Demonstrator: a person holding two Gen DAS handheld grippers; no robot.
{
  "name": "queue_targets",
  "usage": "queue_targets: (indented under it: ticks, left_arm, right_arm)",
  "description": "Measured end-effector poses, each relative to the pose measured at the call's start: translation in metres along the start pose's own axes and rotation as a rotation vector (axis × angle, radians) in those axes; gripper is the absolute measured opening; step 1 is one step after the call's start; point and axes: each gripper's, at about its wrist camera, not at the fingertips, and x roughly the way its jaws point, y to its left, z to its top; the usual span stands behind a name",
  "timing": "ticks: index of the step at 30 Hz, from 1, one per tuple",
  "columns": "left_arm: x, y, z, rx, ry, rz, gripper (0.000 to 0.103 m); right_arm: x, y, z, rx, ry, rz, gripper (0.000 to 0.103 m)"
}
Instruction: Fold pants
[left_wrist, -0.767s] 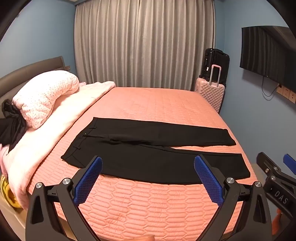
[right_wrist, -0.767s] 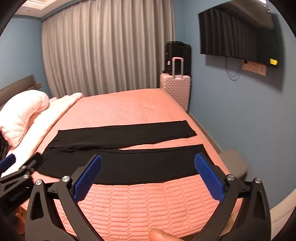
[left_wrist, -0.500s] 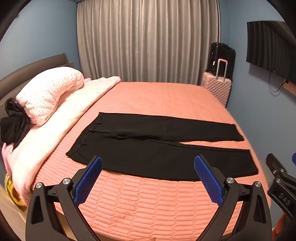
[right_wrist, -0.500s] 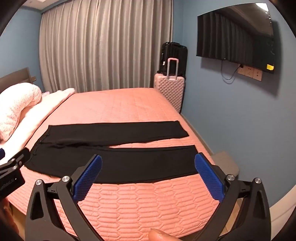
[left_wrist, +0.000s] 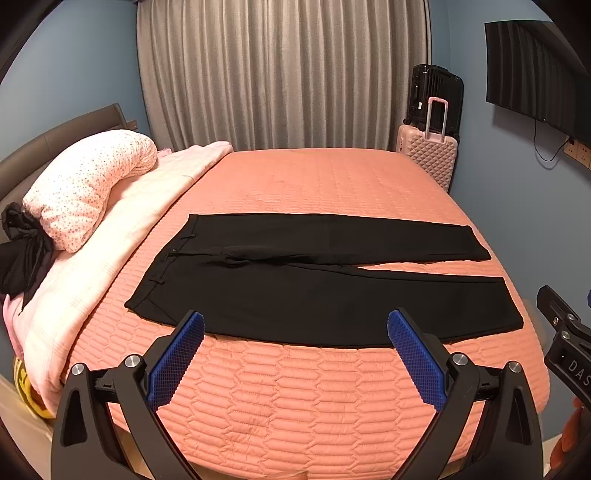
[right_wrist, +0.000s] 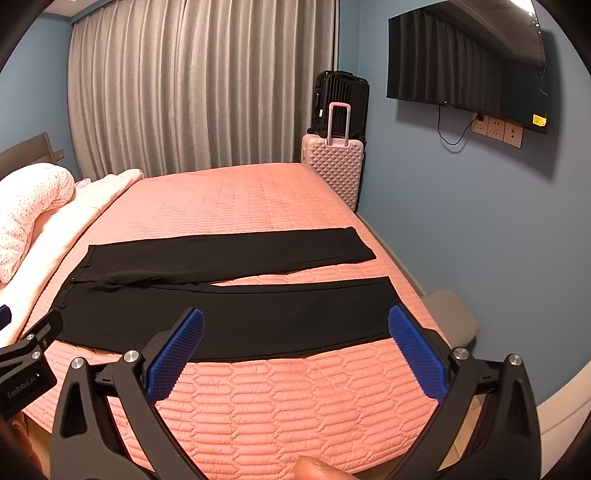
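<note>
Black pants (left_wrist: 317, 280) lie flat and unfolded on the pink quilted bed (left_wrist: 314, 391), waistband to the left, both legs stretched to the right with a narrow gap between them. They also show in the right wrist view (right_wrist: 229, 295). My left gripper (left_wrist: 295, 325) is open and empty, held above the bed's near edge in front of the near leg. My right gripper (right_wrist: 295, 321) is open and empty, also above the near leg's front edge. Each gripper's body shows at the other view's edge.
A rolled pink duvet (left_wrist: 85, 188) and a dark garment (left_wrist: 22, 251) lie at the headboard end on the left. A pink suitcase (left_wrist: 428, 155) and a black one stand at the far right corner. A TV (right_wrist: 465, 62) hangs on the right wall. A grey stool (right_wrist: 450, 314) stands by the bed.
Both grippers have moved slightly, so the pants sit a little higher and closer in both views. The pants have not moved and both grippers stay open.
</note>
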Motion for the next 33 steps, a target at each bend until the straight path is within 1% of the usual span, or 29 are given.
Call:
queue_targets:
  ticks: [1,4,6,10,12,24,33]
  left_arm:
    - [0.001,0.0,0.0,0.002,0.001,-0.003,0.098]
    - [0.0,-0.001,0.002,0.01,0.003,-0.009,0.098]
    - [0.001,-0.003,0.002,0.013,0.002,-0.012,0.098]
    - [0.001,-0.004,0.004,0.007,0.002,-0.018,0.098]
    - [0.0,-0.003,0.006,0.008,0.003,-0.011,0.098]
    - [-0.005,0.005,0.009,0.003,-0.006,0.004,0.098]
    - [-0.005,0.007,0.011,-0.001,-0.007,0.005,0.098]
  right_arm:
    - [0.002,0.008,-0.003,-0.001,-0.001,-0.009,0.098]
    - [0.003,0.0,-0.004,-0.005,0.0,-0.006,0.098]
    - [0.005,0.01,-0.004,-0.002,0.001,-0.024,0.098]
    - [0.005,0.009,-0.004,-0.002,0.001,-0.029,0.098]
    - [0.007,0.025,-0.001,0.003,-0.001,-0.046,0.098]
    - [0.003,0.04,0.003,-0.001,-0.006,-0.051,0.098]
    - [0.003,0.042,0.003,-0.001,-0.007,-0.054,0.098]
